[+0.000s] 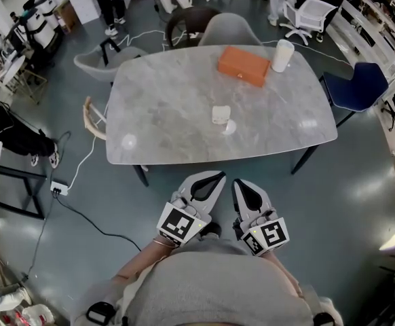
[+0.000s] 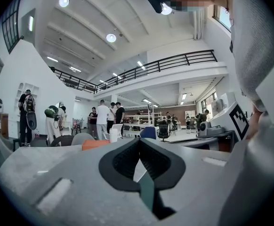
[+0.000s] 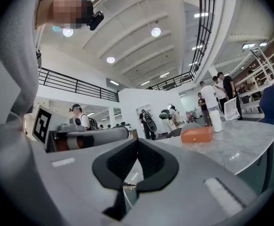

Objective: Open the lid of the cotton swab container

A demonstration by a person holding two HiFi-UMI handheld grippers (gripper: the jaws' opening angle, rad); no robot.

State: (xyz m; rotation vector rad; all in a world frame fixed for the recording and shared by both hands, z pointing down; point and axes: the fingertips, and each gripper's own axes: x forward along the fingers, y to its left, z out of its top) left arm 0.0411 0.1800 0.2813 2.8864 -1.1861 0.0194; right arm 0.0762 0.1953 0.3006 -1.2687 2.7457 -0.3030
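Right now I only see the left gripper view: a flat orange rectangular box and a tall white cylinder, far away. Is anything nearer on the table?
Observer: Yes. The head view shows a small white squarish box mid-table, with a small white round piece close beside it.
Operator: Is my other tool holding something?
Observer: No. The right tool is shut and empty.
Operator: Are my tools over the table yet?
Observer: No. The left tool and the right one both stop short of the near edge of the grey marble table, above the floor.
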